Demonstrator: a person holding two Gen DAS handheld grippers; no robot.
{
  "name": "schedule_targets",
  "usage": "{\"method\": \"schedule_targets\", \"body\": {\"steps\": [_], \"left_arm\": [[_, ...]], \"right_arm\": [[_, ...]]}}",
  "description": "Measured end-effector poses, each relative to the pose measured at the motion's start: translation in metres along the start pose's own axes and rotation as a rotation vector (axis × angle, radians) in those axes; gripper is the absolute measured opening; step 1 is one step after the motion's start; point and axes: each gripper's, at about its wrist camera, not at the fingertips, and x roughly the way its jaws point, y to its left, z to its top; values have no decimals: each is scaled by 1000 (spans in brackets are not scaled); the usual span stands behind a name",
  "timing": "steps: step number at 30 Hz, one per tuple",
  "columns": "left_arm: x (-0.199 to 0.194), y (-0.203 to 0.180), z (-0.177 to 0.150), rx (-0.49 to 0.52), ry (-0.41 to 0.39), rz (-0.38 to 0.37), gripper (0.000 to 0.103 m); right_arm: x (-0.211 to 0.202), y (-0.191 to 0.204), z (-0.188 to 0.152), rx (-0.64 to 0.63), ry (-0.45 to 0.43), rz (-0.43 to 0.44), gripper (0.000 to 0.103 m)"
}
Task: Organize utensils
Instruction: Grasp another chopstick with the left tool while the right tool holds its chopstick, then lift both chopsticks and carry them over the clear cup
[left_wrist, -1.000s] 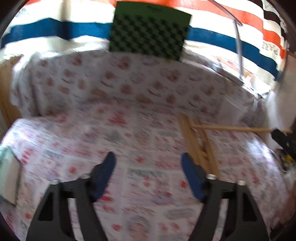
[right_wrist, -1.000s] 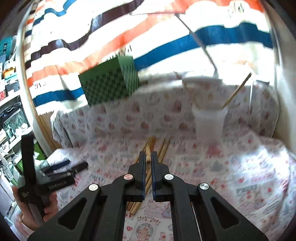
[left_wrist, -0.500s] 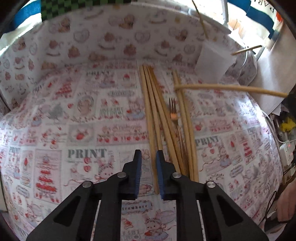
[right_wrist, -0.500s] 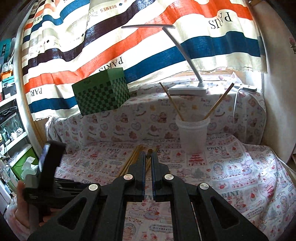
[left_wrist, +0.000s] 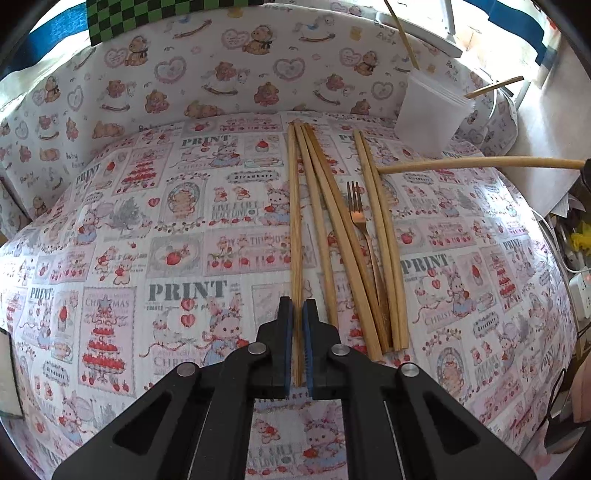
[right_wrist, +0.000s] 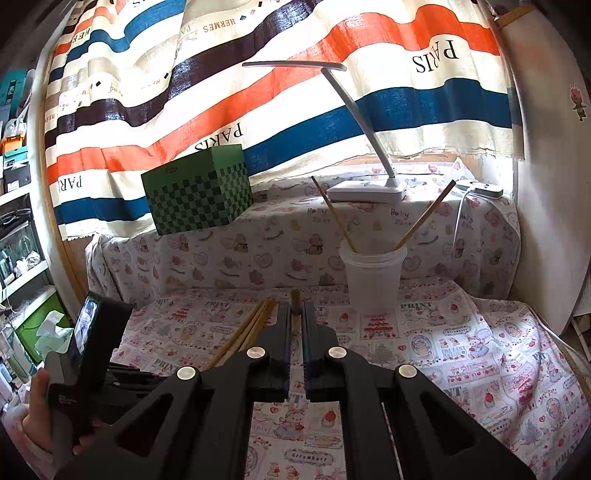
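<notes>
- The left gripper (left_wrist: 297, 321) points steeply down at the cloth (left_wrist: 177, 229); its jaws have just been closing and now pinch the near end of the leftmost chopstick (left_wrist: 294, 221), which lies flat and runs straight away from the pads.
- Just right of that stick lie more chopsticks (left_wrist: 325, 221) in a loose fan, their far ends close together and their near ends spread.
- A fork (left_wrist: 357, 214) lies among them, tines pointing away, between the fan and a further pair of sticks (left_wrist: 384, 240) on the right.
- The right gripper (right_wrist: 295, 314) has its jaws clamped on a chopstick (right_wrist: 295, 297) that juts forward past the fingertips; in the left wrist view this held stick (left_wrist: 480, 162) reaches in from the right edge, its tip seeming to meet the right-hand pair, though contact is hard to judge.
- A translucent cup (right_wrist: 373, 280) stands at the back right of the cloth, well beyond the loose sticks, with two chopsticks (right_wrist: 424, 218) leaning apart inside it.
- Behind the cup, on a covered ledge, are a white lamp (right_wrist: 364, 192) and a green checked box (right_wrist: 199, 195).
- A hand (right_wrist: 35, 417) grips the left gripper's handle at the lower left of the right wrist view.
</notes>
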Motion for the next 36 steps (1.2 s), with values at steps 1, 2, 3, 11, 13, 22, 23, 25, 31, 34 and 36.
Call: {"method": "schedule_targets", "body": {"steps": [1, 2, 3, 11, 13, 22, 23, 25, 31, 34, 36], "left_arm": [[-1, 1, 0, -9, -1, 3, 4], [-2, 1, 1, -15, -9, 27, 4], [-8, 0, 1, -12, -43, 54, 4], [-86, 7, 8, -12, -307, 51, 4], [-102, 7, 11, 13, -338, 37, 4], [-134, 5, 38, 31, -401, 25, 4], [-137, 5, 39, 30, -410, 22, 4], [-141, 3, 42, 33, -425, 28, 4], [-148, 2, 52, 31, -456, 34, 4], [-154, 1, 56, 27, -474, 36, 4], [-158, 1, 59, 25, -485, 36, 4]], "right_arm": [[-1, 0, 1, 0, -2, 0, 6], [-2, 0, 2, -2, -5, 0, 6], [-3, 1, 3, -4, -8, -1, 6], [-6, 0, 9, -1, -17, -14, 6], [-8, -2, 11, 19, -27, -20, 6], [-7, 4, 27, 35, -53, -17, 6], [-6, 3, 30, 36, -52, -19, 6], [-8, 3, 33, 38, -57, -20, 6], [-13, 4, 37, 21, -72, -24, 6], [-14, 4, 37, 14, -74, -29, 6], [-15, 4, 37, 15, -75, -29, 6]]}}
